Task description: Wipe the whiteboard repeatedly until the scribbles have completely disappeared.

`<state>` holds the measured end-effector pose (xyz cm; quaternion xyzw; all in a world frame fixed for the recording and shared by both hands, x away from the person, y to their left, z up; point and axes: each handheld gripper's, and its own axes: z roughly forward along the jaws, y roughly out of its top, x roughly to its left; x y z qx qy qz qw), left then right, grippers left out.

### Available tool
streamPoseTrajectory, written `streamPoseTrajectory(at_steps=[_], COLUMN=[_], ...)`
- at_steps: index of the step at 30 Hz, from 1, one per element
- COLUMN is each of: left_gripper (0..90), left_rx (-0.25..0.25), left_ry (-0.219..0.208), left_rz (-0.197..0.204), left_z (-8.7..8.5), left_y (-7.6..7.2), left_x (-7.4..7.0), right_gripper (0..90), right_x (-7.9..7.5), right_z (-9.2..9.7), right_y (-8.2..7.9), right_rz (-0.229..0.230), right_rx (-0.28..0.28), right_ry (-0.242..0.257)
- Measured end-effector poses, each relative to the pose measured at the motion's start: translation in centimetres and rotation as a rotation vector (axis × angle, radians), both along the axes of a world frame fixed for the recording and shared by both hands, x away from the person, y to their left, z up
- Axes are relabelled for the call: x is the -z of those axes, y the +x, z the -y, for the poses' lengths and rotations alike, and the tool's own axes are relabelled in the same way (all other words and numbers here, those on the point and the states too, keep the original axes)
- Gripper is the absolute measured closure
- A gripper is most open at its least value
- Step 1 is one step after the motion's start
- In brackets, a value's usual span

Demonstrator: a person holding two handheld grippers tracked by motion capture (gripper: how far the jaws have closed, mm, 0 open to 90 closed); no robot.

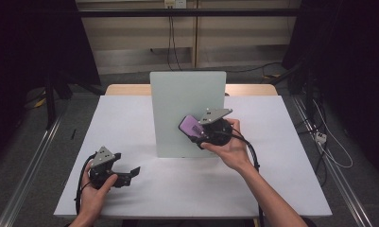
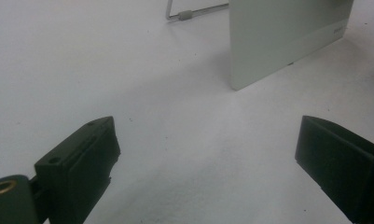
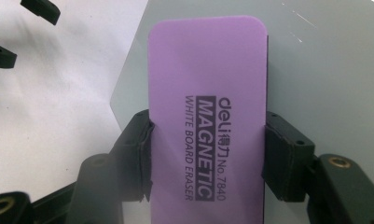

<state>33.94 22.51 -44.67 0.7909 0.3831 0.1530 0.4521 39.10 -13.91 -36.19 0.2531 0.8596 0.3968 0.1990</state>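
Note:
A pale grey-green whiteboard [image 1: 187, 94] stands upright at the middle of the white table [image 1: 125, 123]. My right gripper [image 1: 195, 133] is shut on a purple magnetic whiteboard eraser [image 1: 191, 126], held against the board's lower right face. In the right gripper view the two pads clamp the eraser [image 3: 205, 93] by its long sides, with the board [image 3: 324, 60] right behind it. My left gripper [image 1: 132, 172] rests low at the table's front left, jaws wide apart with nothing between them. Its view looks over bare table toward the board's edge [image 2: 287, 37].
A thin metal stand leg [image 2: 198, 11] runs behind the board. Cables trail from both grippers toward the front edge. Dark floor, rails and loose wires surround the table. The left gripper's jaws [image 3: 21, 32] appear at the right gripper view's top left.

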Motion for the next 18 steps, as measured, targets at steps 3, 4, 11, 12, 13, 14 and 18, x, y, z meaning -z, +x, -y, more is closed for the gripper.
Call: streamPoseTrajectory(at_steps=[3,4,11,12,13,14,18], left_gripper=[5.7,5.7,5.7,5.7,5.7,5.7,5.7], left_rx=[0.008,0.008,0.011,0.009,0.009,0.008,0.008], left_ry=[0.011,0.013,0.017,0.019,0.018,0.019,0.022], left_rz=[0.004,0.005,0.011,0.009,0.008,0.007,0.012], left_z=[0.0,0.0,0.3,0.3,0.3,0.3,0.3], left_y=[0.0,0.0,-0.1,-0.2,-0.2,-0.2,-0.2], left_x=[-0.1,-0.1,-0.2,-0.2,-0.2,-0.2,-0.2], right_gripper=[42.1,42.1,42.1,42.1,42.1,42.1,42.1], right_x=[-0.1,-0.1,0.2,0.2,0.3,0.3,0.3], right_z=[0.4,0.5,1.0,1.1,1.3,1.4,1.8], right_y=[-0.2,-0.3,-1.1,-1.2,-1.3,-1.4,-1.6], right_rz=[-0.008,-0.011,-0.028,-0.034,-0.037,-0.038,-0.052], right_rx=[-0.009,-0.01,-0.028,-0.031,-0.032,-0.033,-0.04], right_ry=[0.037,0.039,0.044,0.052,0.055,0.055,0.062])
